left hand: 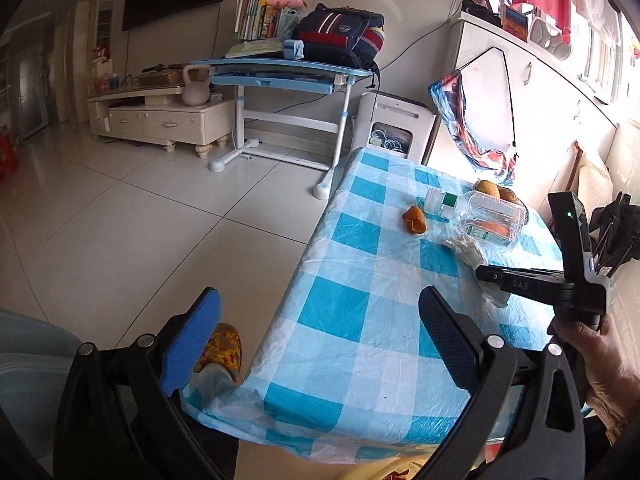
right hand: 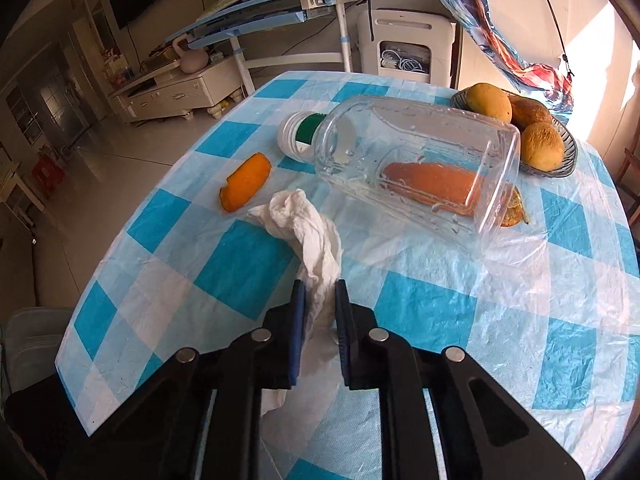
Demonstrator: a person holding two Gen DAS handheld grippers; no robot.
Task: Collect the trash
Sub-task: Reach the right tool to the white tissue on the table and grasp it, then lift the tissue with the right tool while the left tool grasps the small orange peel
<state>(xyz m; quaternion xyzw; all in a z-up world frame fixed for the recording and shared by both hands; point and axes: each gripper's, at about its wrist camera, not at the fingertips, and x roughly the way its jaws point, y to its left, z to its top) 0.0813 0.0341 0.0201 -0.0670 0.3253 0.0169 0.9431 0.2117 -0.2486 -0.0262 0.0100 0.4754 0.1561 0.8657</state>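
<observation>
Right tongs (right hand: 320, 300) pinched on crumpled tissue (right hand: 304, 232) atop tabletop (right hand: 420, 312); left tongs (left hand: 320, 328) wide, empty. Grasp step made; next, probably lifting clear toward a bin.

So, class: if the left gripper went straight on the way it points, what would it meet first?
Probably the checked tablecloth: the open left gripper points down at a bare patch near the table's edge, with nothing between. The orange peel lies further along. Depth is uncertain.
</observation>
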